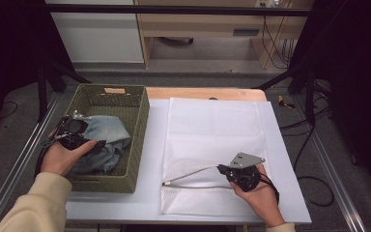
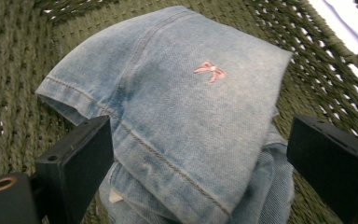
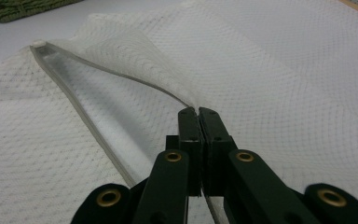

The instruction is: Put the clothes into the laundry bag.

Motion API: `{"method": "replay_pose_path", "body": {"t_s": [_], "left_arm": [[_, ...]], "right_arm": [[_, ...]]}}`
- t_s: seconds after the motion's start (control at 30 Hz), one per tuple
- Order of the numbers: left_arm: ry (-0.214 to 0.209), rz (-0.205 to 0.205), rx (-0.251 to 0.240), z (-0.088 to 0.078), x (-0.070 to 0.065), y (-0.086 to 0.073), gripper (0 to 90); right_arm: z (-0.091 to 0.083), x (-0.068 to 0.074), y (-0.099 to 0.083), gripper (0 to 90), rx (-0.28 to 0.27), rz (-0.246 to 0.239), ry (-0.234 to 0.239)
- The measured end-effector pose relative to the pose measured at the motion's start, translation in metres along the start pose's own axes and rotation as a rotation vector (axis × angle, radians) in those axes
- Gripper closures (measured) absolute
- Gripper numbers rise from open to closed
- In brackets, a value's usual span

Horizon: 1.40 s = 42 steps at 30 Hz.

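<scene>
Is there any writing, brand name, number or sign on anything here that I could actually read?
No readable words or numbers anywhere.
Denim garment: a small pink embroidered bow, a sign, no letters.
Woven basket: a tan tag on its far rim, too small to show any print.
White mesh bag: no label in sight.
Pale scrap under the denim fold: maybe a label, nothing legible.

No lettering, brand, number or label can be read anywhere. The sole mark is a small pink embroidered bow stitched on the folded blue denim garment; a tan tag on the woven basket's rim is blank.
</scene>
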<state>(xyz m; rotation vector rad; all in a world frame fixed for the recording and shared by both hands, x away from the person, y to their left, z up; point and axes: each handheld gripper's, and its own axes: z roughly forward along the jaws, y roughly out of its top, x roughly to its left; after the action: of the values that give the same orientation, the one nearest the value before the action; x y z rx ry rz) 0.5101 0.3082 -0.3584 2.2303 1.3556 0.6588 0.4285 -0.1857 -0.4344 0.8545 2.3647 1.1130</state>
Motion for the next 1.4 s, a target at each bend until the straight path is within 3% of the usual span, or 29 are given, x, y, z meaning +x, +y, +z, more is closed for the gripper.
{"method": "replay_pose_path", "body": {"t_s": [0.1,0.4,0.47,0.63,1.13,1.4], "left_arm": [[0.005,-0.013,0.003,0.004,0.002,-0.002,6.4],[-0.033,-0.025,0.060,0.018,-0.001,-0.005,4.1],[-0.039,-0.021,0.061,0.022,0.001,-0.005,3.5],[-0.055,-0.058,0.041,0.028,0.005,-0.004,2.5],[-0.055,-0.041,0.033,0.050,0.006,0.002,1.3],[-0.091,-0.063,0.052,0.059,0.008,-0.002,0.0]], "right_arm": [[0.000,0.000,0.000,88.7,0.006,-0.002,0.000],[0.000,0.000,0.000,88.6,0.009,-0.004,0.002],[0.000,0.000,0.000,88.6,0.011,-0.004,0.001],[0.000,0.000,0.000,88.3,0.012,-0.003,0.001],[0.003,-0.002,-0.002,88.1,0.023,-0.003,0.005],[0.003,-0.001,-0.002,87.8,0.029,-0.001,0.008]]}}
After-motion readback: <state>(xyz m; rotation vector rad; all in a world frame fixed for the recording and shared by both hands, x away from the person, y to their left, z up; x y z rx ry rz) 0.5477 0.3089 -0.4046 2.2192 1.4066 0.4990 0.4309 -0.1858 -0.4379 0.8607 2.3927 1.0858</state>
